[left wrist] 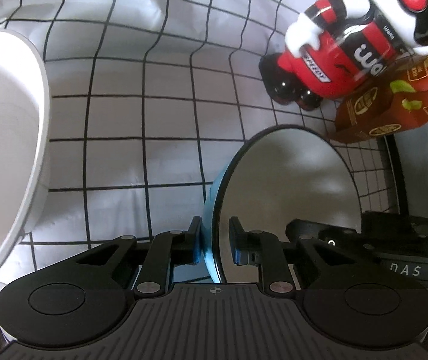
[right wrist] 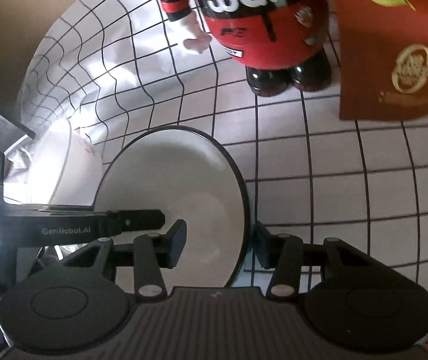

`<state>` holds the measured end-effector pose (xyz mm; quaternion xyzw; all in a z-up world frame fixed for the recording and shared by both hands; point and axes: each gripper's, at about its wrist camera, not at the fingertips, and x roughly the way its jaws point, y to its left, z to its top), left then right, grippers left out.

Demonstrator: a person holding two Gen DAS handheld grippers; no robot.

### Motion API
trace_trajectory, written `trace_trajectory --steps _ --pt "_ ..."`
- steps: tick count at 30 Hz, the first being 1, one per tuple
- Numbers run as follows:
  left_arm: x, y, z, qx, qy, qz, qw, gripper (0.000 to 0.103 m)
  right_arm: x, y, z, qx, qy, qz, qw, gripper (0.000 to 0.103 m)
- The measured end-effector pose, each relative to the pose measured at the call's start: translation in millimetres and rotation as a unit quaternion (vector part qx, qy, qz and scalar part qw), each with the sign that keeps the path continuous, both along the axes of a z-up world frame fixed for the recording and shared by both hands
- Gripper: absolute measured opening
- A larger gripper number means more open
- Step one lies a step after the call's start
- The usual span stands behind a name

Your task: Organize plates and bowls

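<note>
Pointing steeply down at the checked cloth (left wrist: pixel 153 156), the left gripper (left wrist: pixel 215 244) stands narrow astride the near rim of the blue-backed plate (left wrist: pixel 286 192); whether both pads press it I cannot tell. At three o'clock, the right gripper (right wrist: pixel 218 247) straddles the same plate. White bowl (left wrist: pixel 3 138) at nine; toy figure (left wrist: pixel 331 60) at one.

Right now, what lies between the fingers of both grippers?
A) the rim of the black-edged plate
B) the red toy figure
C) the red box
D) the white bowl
A: the plate stands on edge, and the left gripper and right gripper each straddle its rim.
</note>
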<state>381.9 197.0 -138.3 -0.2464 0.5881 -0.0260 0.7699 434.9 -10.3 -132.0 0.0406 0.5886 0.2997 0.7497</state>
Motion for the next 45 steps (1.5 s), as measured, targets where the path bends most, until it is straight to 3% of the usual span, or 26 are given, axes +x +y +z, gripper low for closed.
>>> trace_trajectory --steps 7,13,17,21,25,29,34,37,45 --pt "8 -4 -1 0.013 0.0 -0.003 0.9999 0.021 5 -4 -11 0.014 0.026 -0.024 0.999 0.048" --pt "11 -6 6 0.021 0.006 -0.007 0.9997 0.022 -5 -1 -7 0.0 0.01 -0.033 0.999 0.048" --pt "-3 -12 46 0.028 -0.039 -0.006 0.9989 0.023 -20 -8 25 0.019 -0.027 -0.05 0.998 0.048" --pt "-32 -21 107 0.035 -0.092 -0.004 0.9951 0.025 -44 -20 73 0.044 -0.067 -0.06 0.995 0.048" --pt "-65 -36 137 0.026 -0.091 -0.009 0.9955 0.031 -77 -28 101 0.035 -0.073 -0.051 0.995 0.049" --pt "-98 -51 126 0.016 -0.052 -0.023 0.9982 0.033 -114 -35 97 0.016 -0.049 -0.028 0.998 0.051" --pt "-134 -57 87 -0.013 0.006 -0.022 0.9997 0.033 -145 -39 62 -0.012 0.0 -0.004 1.0 0.051" --pt "-146 -60 69 -0.013 0.027 -0.013 0.9995 0.033 -155 -36 47 -0.024 0.004 0.009 1.0 0.051" --pt "-158 -56 66 0.002 0.017 0.007 0.9998 0.032 -159 -29 31 -0.036 -0.003 0.032 0.999 0.05"
